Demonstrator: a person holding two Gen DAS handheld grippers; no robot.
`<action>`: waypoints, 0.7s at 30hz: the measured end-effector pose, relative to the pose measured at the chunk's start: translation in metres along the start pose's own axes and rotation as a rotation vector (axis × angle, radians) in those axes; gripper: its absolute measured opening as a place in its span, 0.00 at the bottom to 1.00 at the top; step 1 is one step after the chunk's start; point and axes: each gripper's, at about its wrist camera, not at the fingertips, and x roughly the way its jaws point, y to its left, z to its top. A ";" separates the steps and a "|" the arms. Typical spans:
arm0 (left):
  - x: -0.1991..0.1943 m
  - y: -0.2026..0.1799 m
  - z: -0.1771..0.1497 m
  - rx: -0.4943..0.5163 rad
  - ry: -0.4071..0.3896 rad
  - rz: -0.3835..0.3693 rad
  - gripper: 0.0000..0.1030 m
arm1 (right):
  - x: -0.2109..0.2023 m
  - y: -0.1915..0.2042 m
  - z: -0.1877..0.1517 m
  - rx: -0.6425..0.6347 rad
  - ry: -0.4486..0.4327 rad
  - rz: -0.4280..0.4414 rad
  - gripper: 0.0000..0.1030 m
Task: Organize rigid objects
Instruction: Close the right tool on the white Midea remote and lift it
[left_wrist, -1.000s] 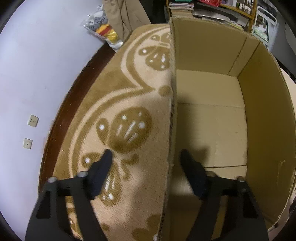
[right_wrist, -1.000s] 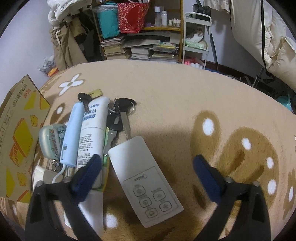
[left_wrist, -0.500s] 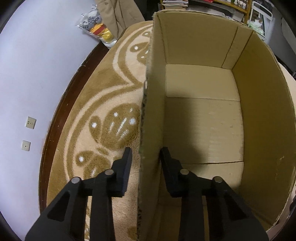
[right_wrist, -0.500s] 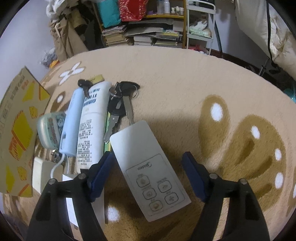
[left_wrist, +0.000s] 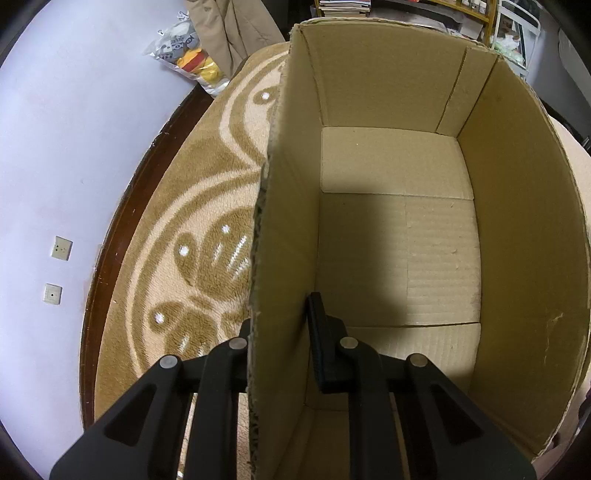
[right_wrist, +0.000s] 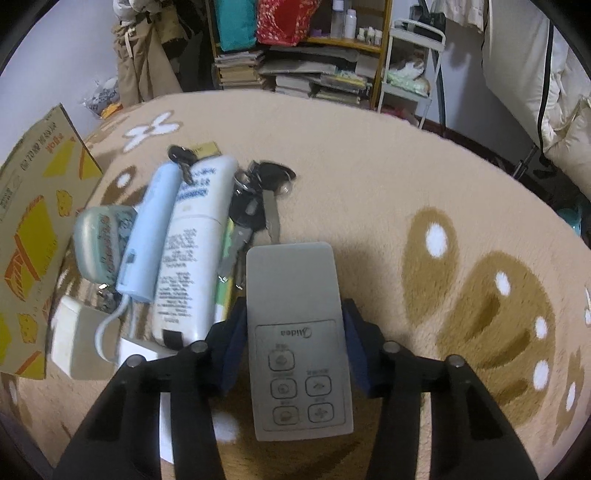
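In the left wrist view an open, empty cardboard box (left_wrist: 399, 236) stands on the patterned rug. My left gripper (left_wrist: 280, 332) is shut on the box's left wall, one finger inside and the other mostly hidden outside it. In the right wrist view my right gripper (right_wrist: 295, 332) is shut on a white remote (right_wrist: 295, 295), its blue pads pressing both long edges. To the remote's left lie a white tube (right_wrist: 195, 251), a light blue stick-shaped device (right_wrist: 147, 229), a bunch of keys (right_wrist: 255, 199), a teal round case (right_wrist: 99, 243) and a white charger (right_wrist: 74, 339).
The box's printed outer side (right_wrist: 33, 229) stands at the left edge of the right wrist view. A wall (left_wrist: 74, 147) and dark skirting border the rug on the left. Shelves with books (right_wrist: 295, 74) and a plastic bag (left_wrist: 188, 66) are at the back.
My left gripper closed onto the box's left wall, and the box shifted in view. My right gripper closed around the white remote, which now sits straight between the fingers.
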 end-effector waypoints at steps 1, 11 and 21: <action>0.000 0.000 0.000 0.001 -0.001 0.001 0.15 | -0.003 0.001 0.002 -0.004 -0.010 -0.002 0.51; 0.001 -0.005 0.002 0.010 -0.006 0.025 0.16 | -0.053 0.020 0.021 -0.008 -0.140 0.057 0.51; -0.001 -0.004 0.000 0.020 -0.010 0.023 0.16 | -0.091 0.088 0.057 -0.038 -0.242 0.249 0.51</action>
